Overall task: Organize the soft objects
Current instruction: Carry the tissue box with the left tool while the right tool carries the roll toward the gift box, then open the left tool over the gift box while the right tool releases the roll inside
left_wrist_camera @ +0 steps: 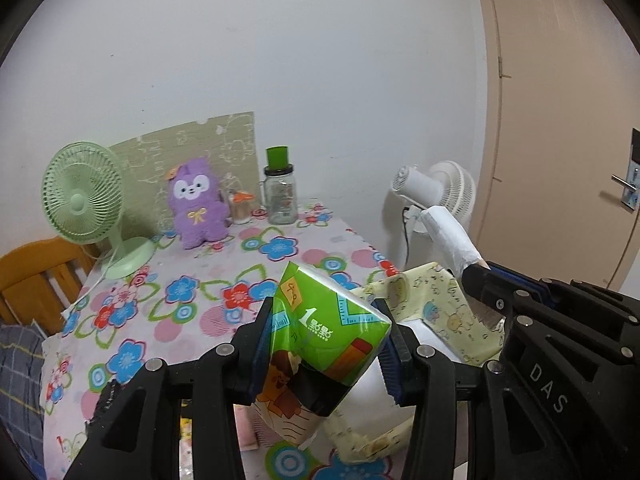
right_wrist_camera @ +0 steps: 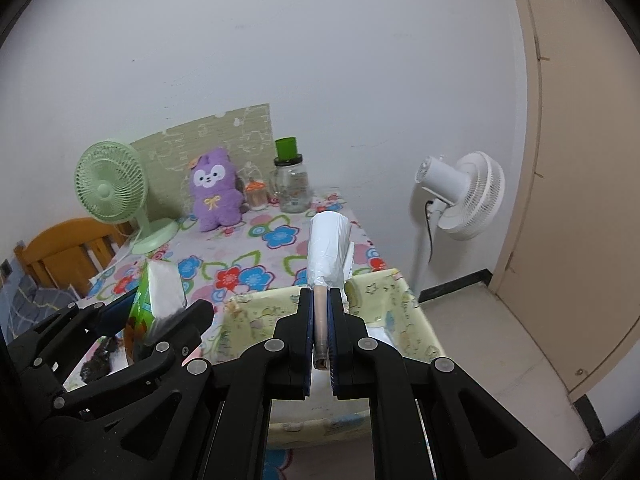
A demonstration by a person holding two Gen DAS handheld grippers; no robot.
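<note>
Left gripper [left_wrist_camera: 326,340]: jaws closed across the green tissue pack [left_wrist_camera: 324,332], held raised above the floral table [left_wrist_camera: 192,320]. The pack appears light and soft, its glossy film likely slippery; a hold across the broad faces at mid-body seems soundest. Just right of it and lower sits the yellow storage box [left_wrist_camera: 444,304], open-topped. Right gripper [right_wrist_camera: 320,332]: jaws narrow, clamped on the cardboard core of a white bag roll [right_wrist_camera: 326,248], which projects forward over the box. The roll looks light; its loose plastic may slide, so the stiff core is the better hold.
</note>
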